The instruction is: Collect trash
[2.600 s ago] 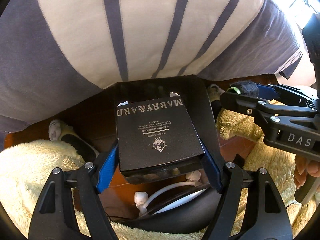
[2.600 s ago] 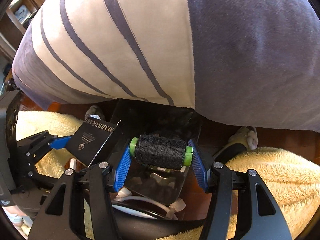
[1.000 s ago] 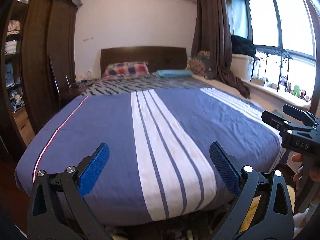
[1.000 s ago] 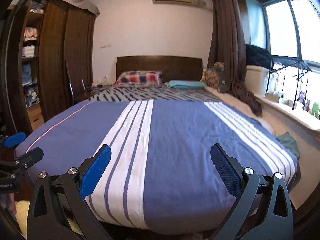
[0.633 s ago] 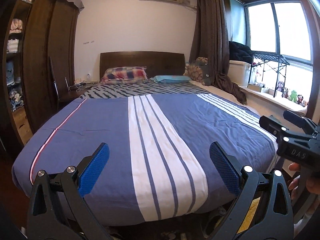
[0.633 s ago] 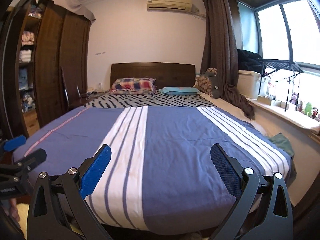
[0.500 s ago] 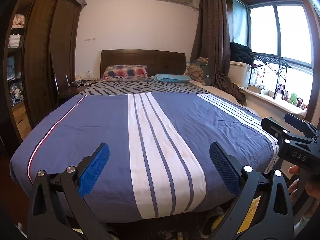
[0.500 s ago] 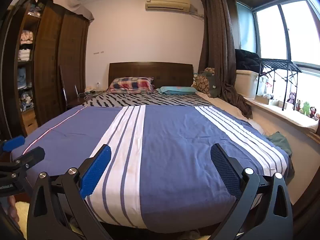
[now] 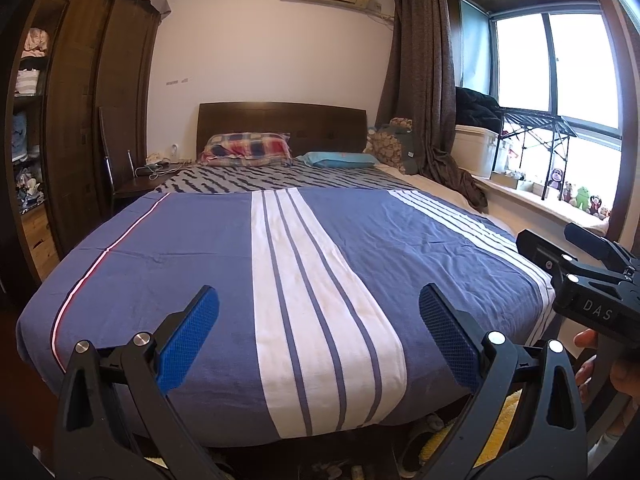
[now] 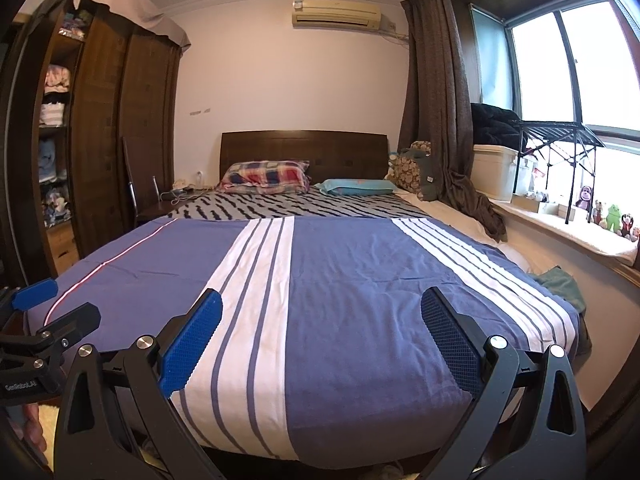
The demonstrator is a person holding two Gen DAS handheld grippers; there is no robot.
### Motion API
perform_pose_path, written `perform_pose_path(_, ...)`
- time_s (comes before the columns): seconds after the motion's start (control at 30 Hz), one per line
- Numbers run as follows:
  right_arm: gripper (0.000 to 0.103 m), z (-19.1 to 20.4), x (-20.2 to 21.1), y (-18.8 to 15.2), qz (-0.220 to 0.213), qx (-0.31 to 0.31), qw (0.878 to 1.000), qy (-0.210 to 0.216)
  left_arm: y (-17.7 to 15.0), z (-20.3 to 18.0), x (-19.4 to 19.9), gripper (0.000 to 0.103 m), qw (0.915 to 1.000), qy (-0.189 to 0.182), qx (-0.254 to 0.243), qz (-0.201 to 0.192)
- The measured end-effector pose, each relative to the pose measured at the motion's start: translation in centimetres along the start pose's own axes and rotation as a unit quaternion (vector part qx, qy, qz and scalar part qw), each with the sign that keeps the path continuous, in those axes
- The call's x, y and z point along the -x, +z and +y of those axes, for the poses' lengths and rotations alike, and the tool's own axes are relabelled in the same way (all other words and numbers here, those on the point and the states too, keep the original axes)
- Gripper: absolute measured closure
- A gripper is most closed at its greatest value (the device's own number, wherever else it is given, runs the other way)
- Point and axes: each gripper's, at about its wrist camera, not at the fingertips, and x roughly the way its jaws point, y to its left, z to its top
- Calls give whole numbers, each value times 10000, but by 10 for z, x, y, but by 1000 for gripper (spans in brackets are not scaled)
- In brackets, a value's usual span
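Your left gripper (image 9: 316,336) and right gripper (image 10: 320,340): blue-padded fingers spread wide, holding nothing. Both face blue quilt with white stripes (image 9: 280,264) on bed, 12 o'clock. No trash visible there, so direction and nearer hand undecidable; scan elsewhere.

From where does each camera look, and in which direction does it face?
Left wrist: on the left gripper, facing the headboard over the bed; the right gripper and fingers show.
Right wrist: on the right gripper, facing likewise; the left gripper shows.
Both share bed, pillows, window.
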Motion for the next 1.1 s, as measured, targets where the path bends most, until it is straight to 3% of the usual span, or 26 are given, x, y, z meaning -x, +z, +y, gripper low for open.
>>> perform_pose_path(1.1,3,4,1,3,9,42,10000,80,0,-2,2,8,10000,18,-3,-39)
